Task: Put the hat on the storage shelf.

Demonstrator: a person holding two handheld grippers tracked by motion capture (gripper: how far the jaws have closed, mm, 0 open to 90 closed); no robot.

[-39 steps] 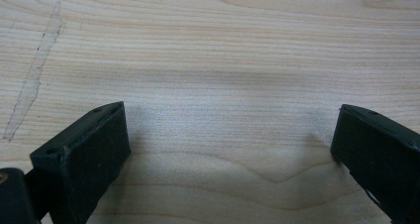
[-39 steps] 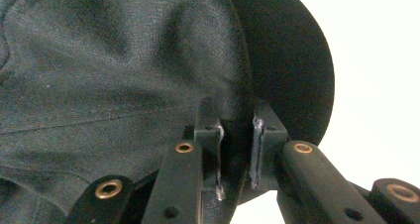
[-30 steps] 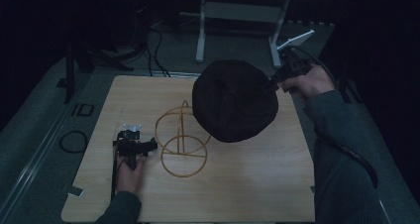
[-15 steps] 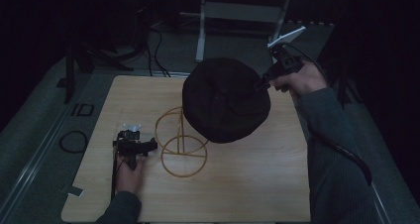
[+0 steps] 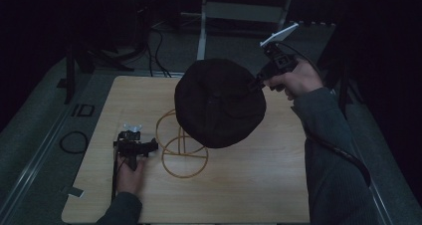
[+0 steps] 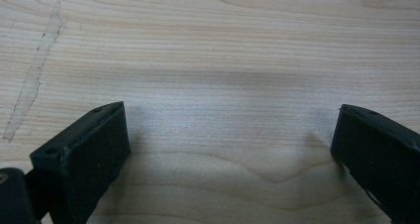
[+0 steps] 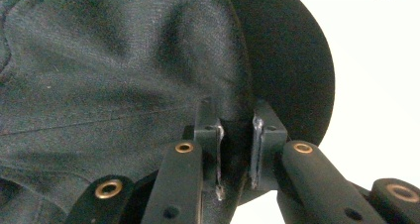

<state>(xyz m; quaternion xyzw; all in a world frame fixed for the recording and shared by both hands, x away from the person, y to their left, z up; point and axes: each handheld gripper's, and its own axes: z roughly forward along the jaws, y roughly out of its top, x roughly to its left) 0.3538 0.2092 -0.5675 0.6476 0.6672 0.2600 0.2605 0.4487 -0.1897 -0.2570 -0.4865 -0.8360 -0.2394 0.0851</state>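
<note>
A black cap (image 5: 219, 103) hangs in the air over the middle of the wooden table (image 5: 278, 185), held by its edge at the right. My right gripper (image 5: 257, 83) is shut on that edge; in the right gripper view the dark fabric of the cap (image 7: 119, 75) is pinched between the pads of the right gripper (image 7: 236, 149). Below the cap stands a yellow wire stand (image 5: 181, 148) of hoops. My left gripper (image 5: 152, 146) rests on the table at the left, just beside the stand. In the left gripper view the left gripper (image 6: 228, 149) has its jaws wide apart over bare wood.
A cable loop (image 5: 73, 141) lies on the grey floor to the left of the table. A white frame (image 5: 239, 16) and more cables stand behind the table's far edge. My right forearm in a grey sleeve (image 5: 333, 150) runs along the table's right side.
My right gripper has carried the cap leftward and a little up, so that it now hangs over the wire stand. The left gripper has stayed where it was.
</note>
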